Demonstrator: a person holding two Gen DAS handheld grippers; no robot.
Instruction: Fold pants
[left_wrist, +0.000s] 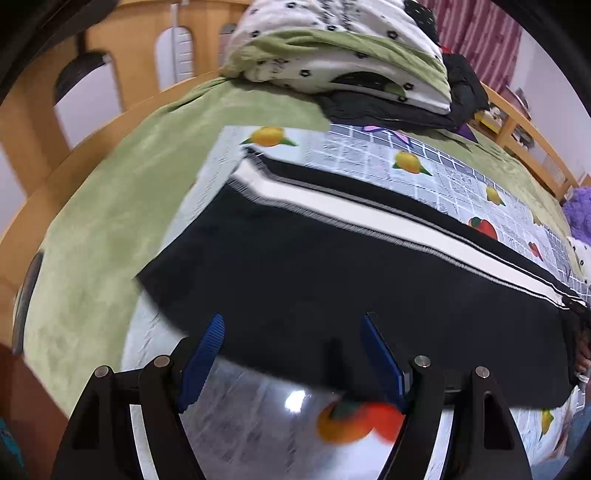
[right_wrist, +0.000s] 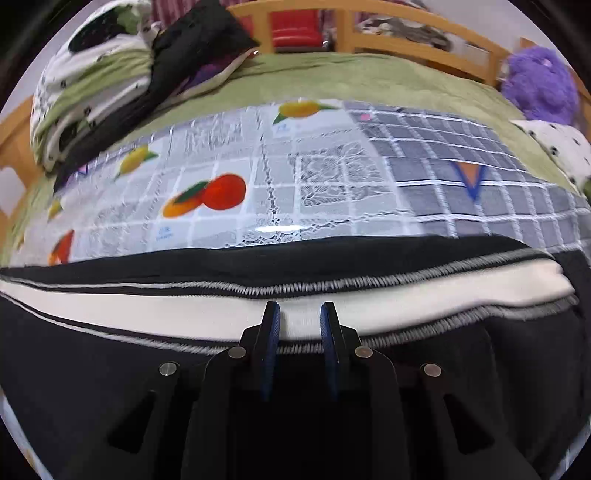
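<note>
Black pants with a white side stripe lie flat on a fruit-print plastic cloth on the bed. My left gripper is open, its blue fingers spread over the near edge of the black fabric, holding nothing. In the right wrist view the pants fill the lower half, white stripe running across. My right gripper hangs over the white stripe with its blue fingers narrowly apart; nothing shows between them.
A green blanket covers the bed. Folded bedding and dark clothes are piled at the far side. A wooden bed rail runs along the back, with a purple plush toy at the right.
</note>
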